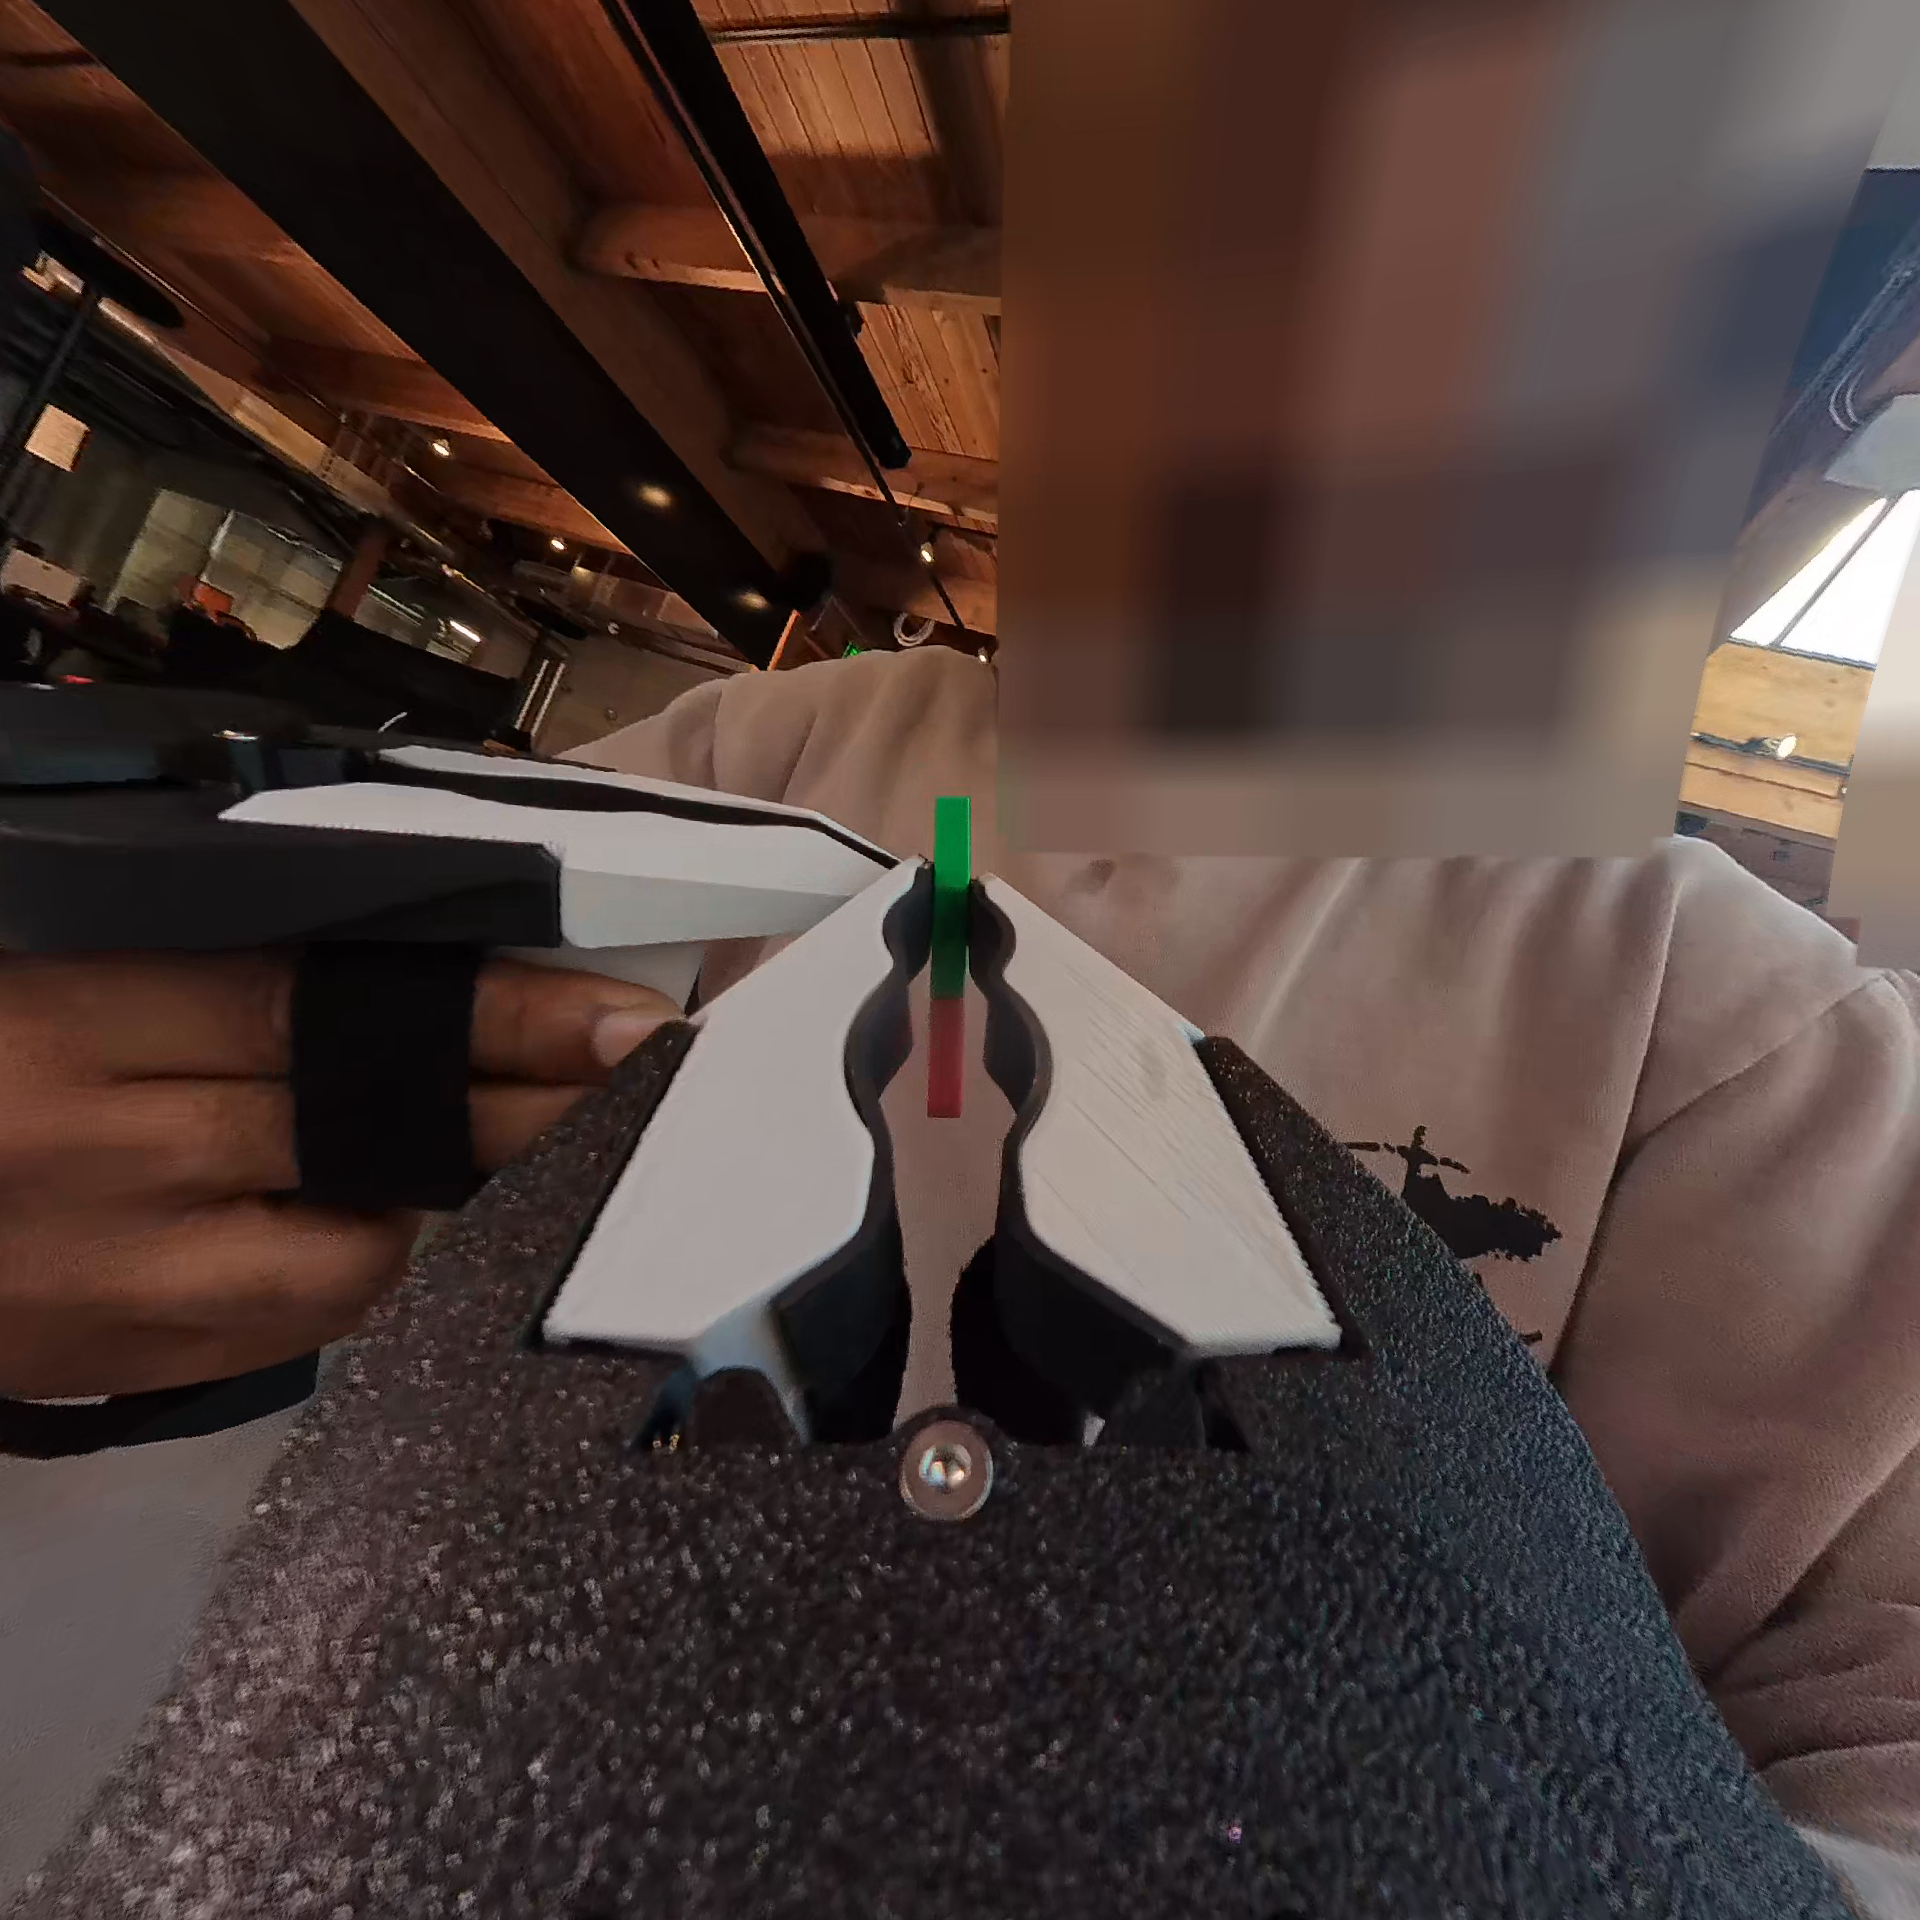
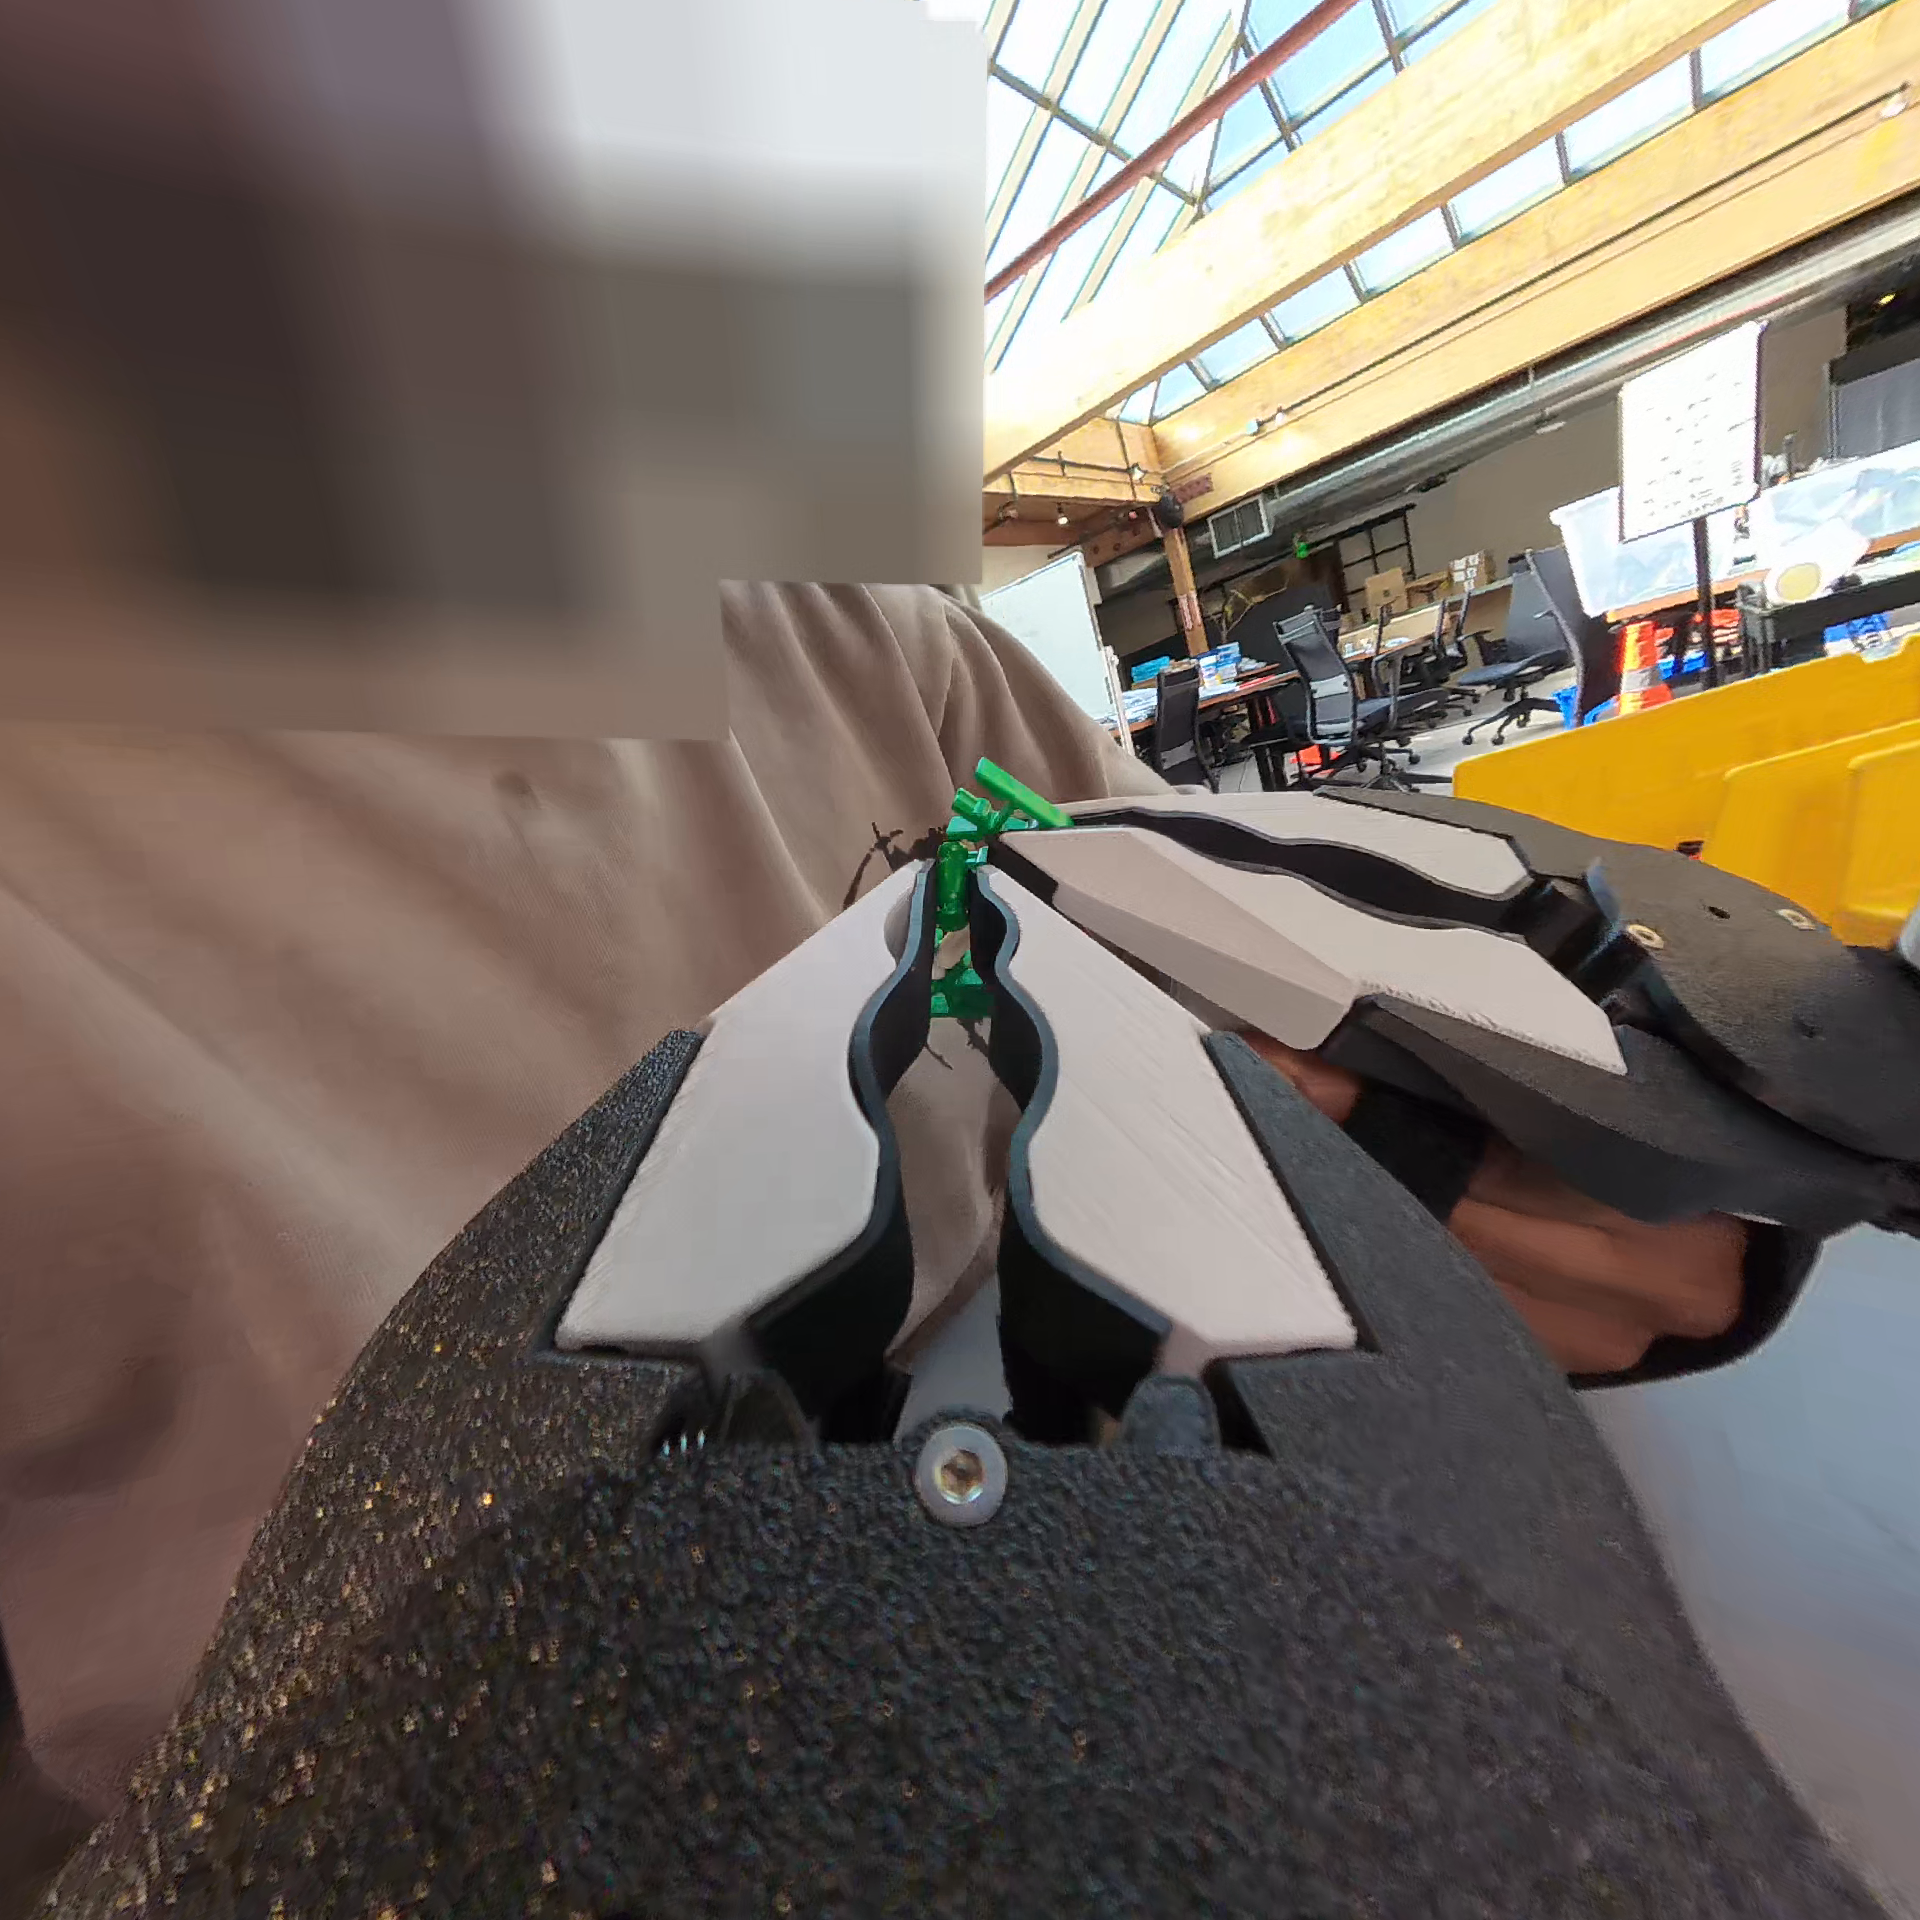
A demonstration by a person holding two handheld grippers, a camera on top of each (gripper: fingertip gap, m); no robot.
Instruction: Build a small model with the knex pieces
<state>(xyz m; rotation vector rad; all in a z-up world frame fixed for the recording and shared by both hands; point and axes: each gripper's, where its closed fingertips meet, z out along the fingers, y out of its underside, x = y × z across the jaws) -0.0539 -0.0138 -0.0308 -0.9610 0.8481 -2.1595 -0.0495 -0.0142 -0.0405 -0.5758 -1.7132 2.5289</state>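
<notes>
Both grippers are held up in front of a person's beige sweatshirt (image 1: 1403, 987), tips meeting. My left gripper (image 1: 951, 883) is shut on a thin flat piece seen edge-on, green at the top and red at the bottom (image 1: 948, 1029). It sticks out above and below the jaws. My right gripper (image 2: 954, 878) is shut on a small translucent green plastic piece (image 2: 951, 904). In the right wrist view the left gripper (image 2: 1023, 826) comes in from the right with a green part (image 2: 1013, 792) at its tip, touching the translucent piece. In the left wrist view the right gripper (image 1: 883, 857) comes in from the left, held by a hand (image 1: 156, 1143).
A yellow bin (image 2: 1662, 758) stands at the right, behind the left gripper. A grey tabletop (image 2: 1766, 1507) lies below. Office chairs (image 2: 1340, 696) and desks stand far off. Wooden ceiling beams (image 1: 644, 249) are overhead. My two grippers' fingertips are within a few centimetres of each other.
</notes>
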